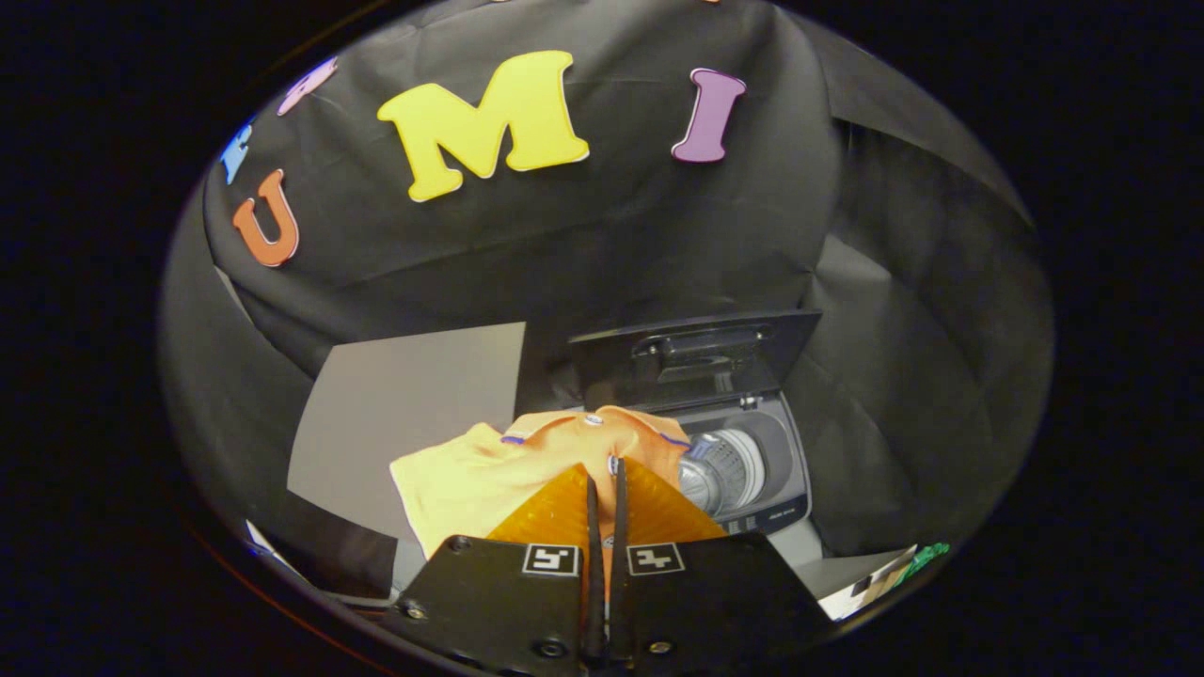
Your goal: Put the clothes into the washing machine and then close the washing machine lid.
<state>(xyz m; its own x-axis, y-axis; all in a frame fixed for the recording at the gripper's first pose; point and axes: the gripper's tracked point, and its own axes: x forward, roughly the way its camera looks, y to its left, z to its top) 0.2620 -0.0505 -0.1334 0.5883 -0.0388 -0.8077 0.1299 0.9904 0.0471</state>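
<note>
My gripper [603, 472] is shut on a yellow-orange polo shirt [489, 475], its two orange fingers [550, 512] pressed together on the cloth near the collar. The shirt hangs lifted, draped out to the left of the fingers. Just beyond and to the right of the fingers stands a small grey top-loading washing machine [762, 470]. Its dark lid [696, 357] is raised upright at the back. The ribbed metal drum [722, 470] is open to view, partly covered by the shirt's right edge.
A grey table surface [414, 404] lies to the left of the washer, under the shirt. Black cloth walls close in behind and on the right. A small green item [926, 555] lies at the table's near right corner.
</note>
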